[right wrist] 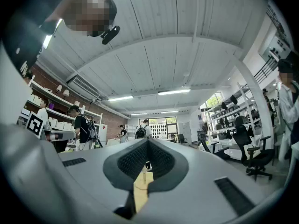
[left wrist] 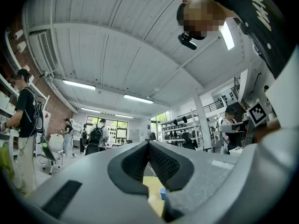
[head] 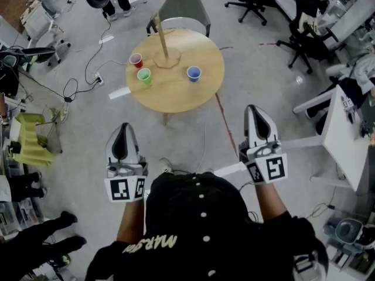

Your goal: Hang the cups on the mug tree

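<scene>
Your left claw (head: 122,131) and right claw (head: 256,113), lower frame, are closed and empty. The table (head: 176,103), upper centre, bears mug tree (head: 162,40) and cups (head: 144,75).

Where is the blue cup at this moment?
In the head view the blue cup stands on the round table, right of the mug tree, apart from the red cup and green cup on its left.

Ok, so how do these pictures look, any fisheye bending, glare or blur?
Head view: evenly lit, sharp, no hard shadow beside the round light wooden table. Left gripper view: heavy fisheye, black corners, white ceiling strip light blown out, grey left claw close up and soft. Right gripper view: same bending and dark corners, long ceiling tube glaring.
</scene>
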Available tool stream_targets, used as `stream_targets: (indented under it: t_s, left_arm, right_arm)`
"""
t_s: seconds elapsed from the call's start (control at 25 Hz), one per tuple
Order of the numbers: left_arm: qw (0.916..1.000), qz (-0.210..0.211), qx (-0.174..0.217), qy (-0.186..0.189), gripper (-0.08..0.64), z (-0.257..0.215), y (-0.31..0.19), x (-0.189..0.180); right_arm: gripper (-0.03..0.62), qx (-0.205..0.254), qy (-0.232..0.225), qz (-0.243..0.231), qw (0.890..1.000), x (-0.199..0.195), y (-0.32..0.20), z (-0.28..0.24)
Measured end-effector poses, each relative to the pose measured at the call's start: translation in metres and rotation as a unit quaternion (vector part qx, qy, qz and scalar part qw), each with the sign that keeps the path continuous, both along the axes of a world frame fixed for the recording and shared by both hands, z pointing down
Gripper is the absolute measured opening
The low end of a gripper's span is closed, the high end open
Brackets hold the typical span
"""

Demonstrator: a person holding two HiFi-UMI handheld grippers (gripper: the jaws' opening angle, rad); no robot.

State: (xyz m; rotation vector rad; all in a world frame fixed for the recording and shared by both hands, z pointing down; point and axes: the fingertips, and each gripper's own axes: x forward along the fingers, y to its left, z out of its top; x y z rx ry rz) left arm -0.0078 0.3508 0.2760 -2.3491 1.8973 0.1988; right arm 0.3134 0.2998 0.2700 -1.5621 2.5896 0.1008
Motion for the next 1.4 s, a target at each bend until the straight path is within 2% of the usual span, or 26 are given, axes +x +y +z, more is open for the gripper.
stream_targets:
  t_s: [0.08,0.2,0.32,0.48,0.52,0.6,0.64,0.96,1.16,1.4]
  left_arm:
    - [1.0,-0.001,0.001,0.0,-0.006,-0.001,0.002,0.0]
    - [1.0,0.0,0.002,0.003,-0.006,0.001,0.005,-0.001]
    - [1.0,0.002,0.003,0.002,-0.006,0.001,0.006,0.002]
    - [1.0,-0.002,0.004,-0.002,-0.006,-0.002,0.007,0.012]
    - [1.0,-0.004,0.004,-0.004,-0.006,-0.002,0.008,0.016]
    - [0.9999,-0.009,0.003,-0.006,-0.006,-0.002,0.011,0.026]
    - [0.9999,-0.013,0.001,-0.006,-0.006,-0.002,0.014,0.032]
    - [0.9991,-0.041,0.005,-0.007,-0.006,-0.004,0.031,0.069]
    - [0.999,-0.044,0.003,-0.002,-0.005,0.003,0.022,0.062]
    - [0.9993,-0.037,0.007,-0.001,-0.006,0.003,-0.019,0.051]
  right_arm:
    - [-0.003,0.003,-0.01,-0.006,1.0,-0.003,0.002,-0.003]
    - [-0.002,0.021,-0.044,-0.04,0.998,-0.015,0.01,-0.015]
    - [0.0,0.018,-0.042,-0.06,0.997,-0.02,0.014,-0.013]
    - [0.012,0.015,-0.057,-0.066,0.996,-0.009,0.013,-0.012]
    - [0.077,0.014,-0.054,-0.073,0.996,-0.006,0.013,-0.011]
    - [0.319,0.013,-0.054,-0.089,0.995,-0.001,0.013,-0.011]
    - [0.342,0.018,-0.06,-0.096,0.993,0.003,0.013,-0.013]
    - [0.356,-0.001,-0.04,-0.126,0.991,0.032,0.015,0.005]
    - [0.357,-0.002,-0.038,-0.124,0.992,0.026,0.006,0.011]
    - [0.357,0.005,-0.036,-0.115,0.993,0.015,-0.029,0.007]
